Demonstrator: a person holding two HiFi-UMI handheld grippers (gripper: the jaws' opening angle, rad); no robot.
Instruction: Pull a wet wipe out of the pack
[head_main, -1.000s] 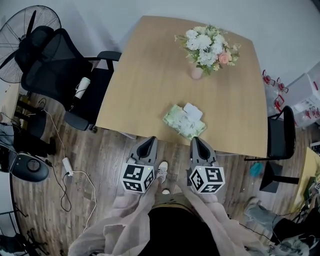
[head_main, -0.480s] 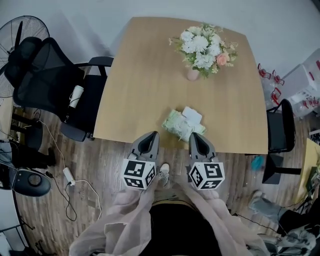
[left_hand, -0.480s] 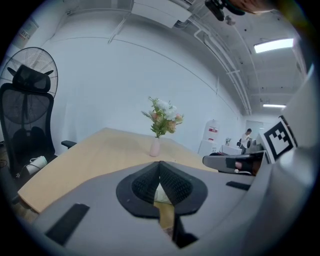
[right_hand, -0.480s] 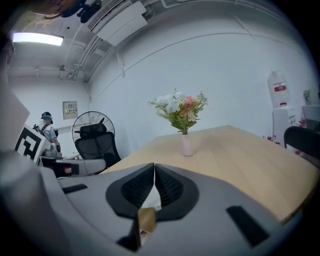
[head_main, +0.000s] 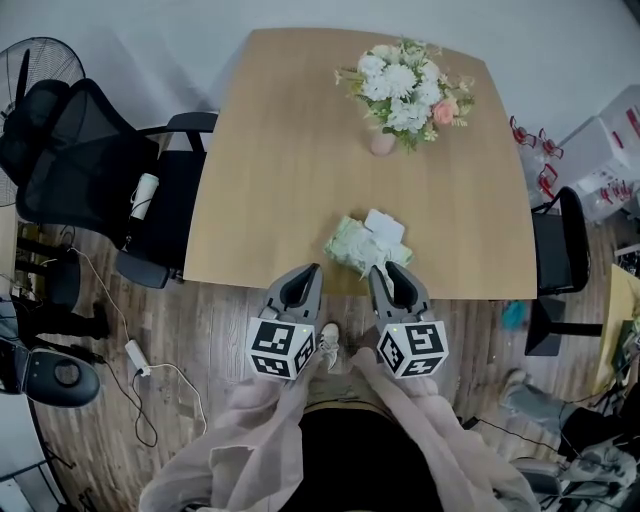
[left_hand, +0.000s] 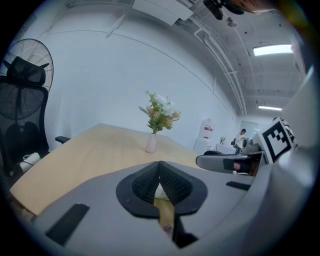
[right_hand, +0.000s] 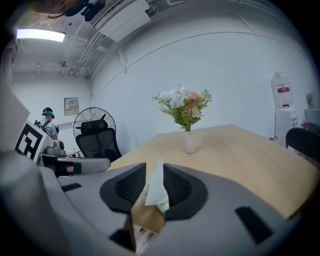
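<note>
The green wet wipe pack (head_main: 353, 247) lies near the table's front edge, with a white wipe (head_main: 384, 226) standing out of its top. Both grippers hover at that edge, just short of the pack. My left gripper (head_main: 312, 270) is to the pack's left with its tips together; in the left gripper view (left_hand: 160, 165) the jaws meet. My right gripper (head_main: 383, 270) has just been opening its jaws. In the right gripper view (right_hand: 154, 172) the white wipe (right_hand: 158, 186) shows in the gap, beyond the tips, and the pads do not press on it.
A wooden table (head_main: 280, 150) carries a pink vase of flowers (head_main: 405, 90) at the far side. A black office chair (head_main: 100, 170) and a fan (head_main: 30, 60) stand left, another chair (head_main: 560, 255) right. Cables (head_main: 150, 370) lie on the wood floor.
Both grippers have crept toward the table's front edge and the pack. The right gripper's jaws now stand slightly apart; the left gripper's jaws stay together.
</note>
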